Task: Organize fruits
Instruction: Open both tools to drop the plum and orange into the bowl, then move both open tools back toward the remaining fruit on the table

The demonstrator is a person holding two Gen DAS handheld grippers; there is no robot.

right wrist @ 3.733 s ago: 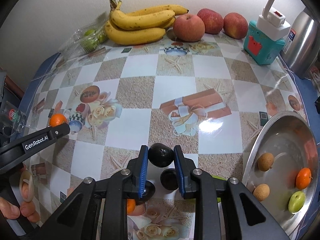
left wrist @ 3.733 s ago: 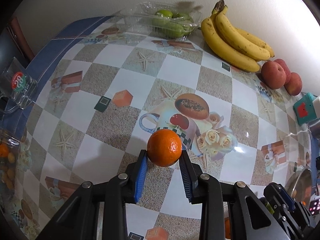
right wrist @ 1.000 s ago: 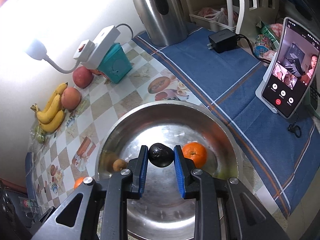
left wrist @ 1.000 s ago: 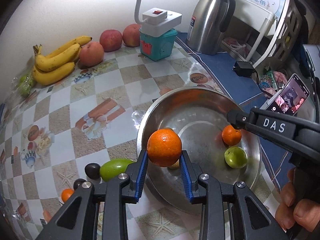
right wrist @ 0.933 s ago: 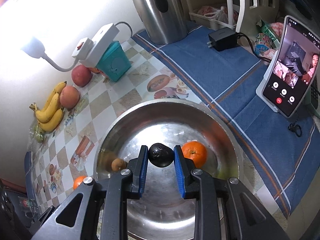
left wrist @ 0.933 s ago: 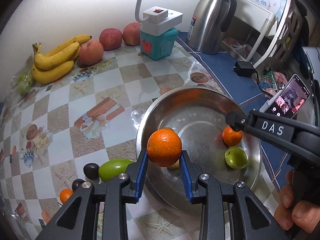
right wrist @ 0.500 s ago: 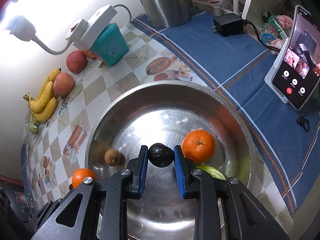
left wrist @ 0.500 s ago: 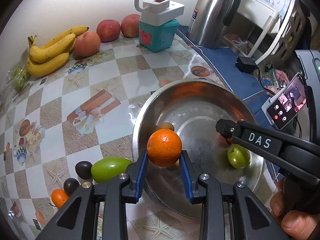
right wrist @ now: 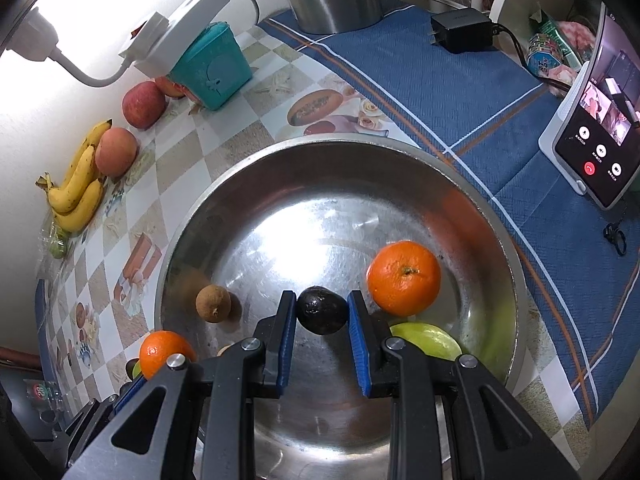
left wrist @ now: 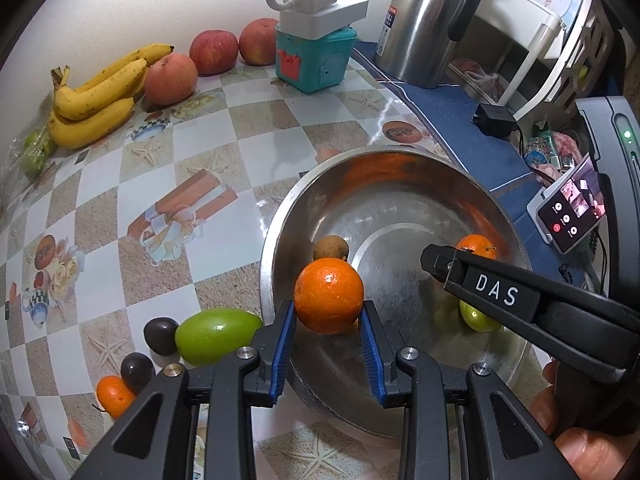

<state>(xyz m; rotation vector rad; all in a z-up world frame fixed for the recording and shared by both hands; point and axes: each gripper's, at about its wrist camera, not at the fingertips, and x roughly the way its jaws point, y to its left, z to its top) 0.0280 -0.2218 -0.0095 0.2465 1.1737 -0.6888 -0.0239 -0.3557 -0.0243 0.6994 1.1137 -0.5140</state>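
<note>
My left gripper (left wrist: 328,340) is shut on an orange (left wrist: 329,297) and holds it over the near left rim of the steel bowl (left wrist: 280,240). My right gripper (right wrist: 322,336) is shut on a dark round fruit (right wrist: 321,310) and holds it low over the middle of the bowl (right wrist: 192,216). Inside the bowl lie an orange (right wrist: 404,278), a green fruit (right wrist: 426,340) and a small brown fruit (right wrist: 213,303). The left gripper's orange shows in the right wrist view (right wrist: 166,354) at the bowl's near left edge.
Left of the bowl on the checked cloth lie a green fruit (left wrist: 218,335), two dark fruits (left wrist: 161,335) and a small orange (left wrist: 114,396). Bananas (left wrist: 100,94), apples (left wrist: 212,52), a teal box (left wrist: 316,58), a steel kettle (left wrist: 432,24) and a phone (right wrist: 596,136) stand around.
Both grippers have moved lower and closer over the bowl, each still holding its fruit. The right gripper now reaches further across the bowl in the left wrist view.
</note>
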